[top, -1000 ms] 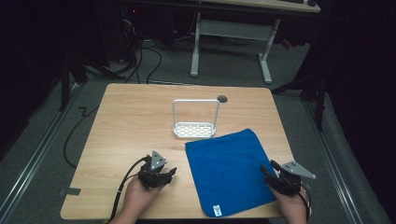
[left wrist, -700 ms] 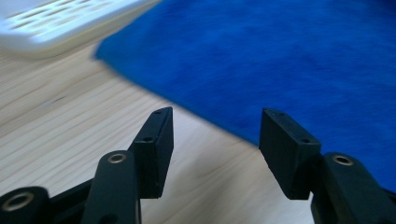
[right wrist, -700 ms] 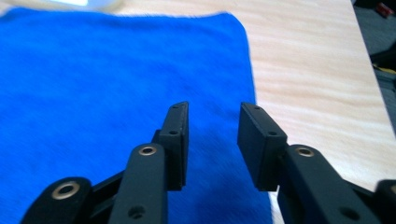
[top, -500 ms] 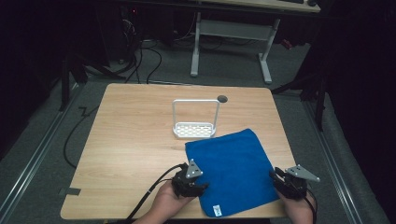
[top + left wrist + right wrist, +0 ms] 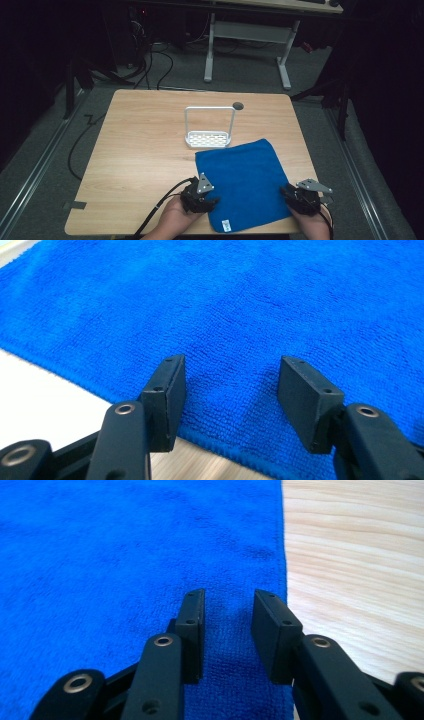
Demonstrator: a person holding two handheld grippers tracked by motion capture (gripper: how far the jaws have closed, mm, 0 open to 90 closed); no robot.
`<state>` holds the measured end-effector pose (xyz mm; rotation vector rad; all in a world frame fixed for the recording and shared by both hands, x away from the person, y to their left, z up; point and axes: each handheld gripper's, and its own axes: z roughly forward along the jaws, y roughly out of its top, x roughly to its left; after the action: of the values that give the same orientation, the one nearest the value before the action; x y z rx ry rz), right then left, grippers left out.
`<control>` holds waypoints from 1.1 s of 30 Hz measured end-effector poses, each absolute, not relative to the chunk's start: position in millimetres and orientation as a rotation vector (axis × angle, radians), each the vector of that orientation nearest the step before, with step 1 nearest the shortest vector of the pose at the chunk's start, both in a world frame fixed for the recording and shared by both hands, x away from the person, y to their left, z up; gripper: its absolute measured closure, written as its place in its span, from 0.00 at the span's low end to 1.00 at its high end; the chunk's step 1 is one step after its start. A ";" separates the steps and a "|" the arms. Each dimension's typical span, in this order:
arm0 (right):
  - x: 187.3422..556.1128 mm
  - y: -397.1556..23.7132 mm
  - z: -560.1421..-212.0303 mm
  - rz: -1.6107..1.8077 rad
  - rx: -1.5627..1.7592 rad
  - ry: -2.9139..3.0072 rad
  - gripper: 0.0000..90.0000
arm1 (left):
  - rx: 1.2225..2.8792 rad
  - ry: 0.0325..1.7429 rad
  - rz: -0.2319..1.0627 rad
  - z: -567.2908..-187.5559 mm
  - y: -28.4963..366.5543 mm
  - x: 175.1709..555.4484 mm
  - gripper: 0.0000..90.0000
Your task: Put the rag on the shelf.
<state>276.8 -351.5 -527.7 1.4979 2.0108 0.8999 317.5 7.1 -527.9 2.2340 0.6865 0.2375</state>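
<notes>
From my seat the high view is lit from above: the table (image 5: 150, 150) sits in a bright pool while the floor and the room around it fall off to near black, especially far left and right. The picture is soft and a bit grainy, and shadows on the tabletop are faint and short. In the left gripper view the towel (image 5: 250, 300) is vividly lit and its weave is crisp near the jaws, softening toward the far edge; the bare patch at near left is washed out almost white. In the right gripper view light is even, the wood grain (image 5: 360, 555) pale, the nearest jaw parts slightly blurred.
</notes>
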 end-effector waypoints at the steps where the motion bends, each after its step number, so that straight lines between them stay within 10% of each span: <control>1: 275.5 -348.4 -527.6 0.908 1.494 2.019 0.73 | 2.235 0.695 0.242 -527.8 11.1 317.5 0.51; 33: 302.1 -282.6 -528.9 0.961 1.266 2.221 0.72 | 2.140 0.965 0.277 -527.2 100.5 321.6 0.52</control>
<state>302.1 -282.6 -528.9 1.2659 2.2213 0.9609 321.6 100.5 -527.2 2.1395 0.9648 0.2770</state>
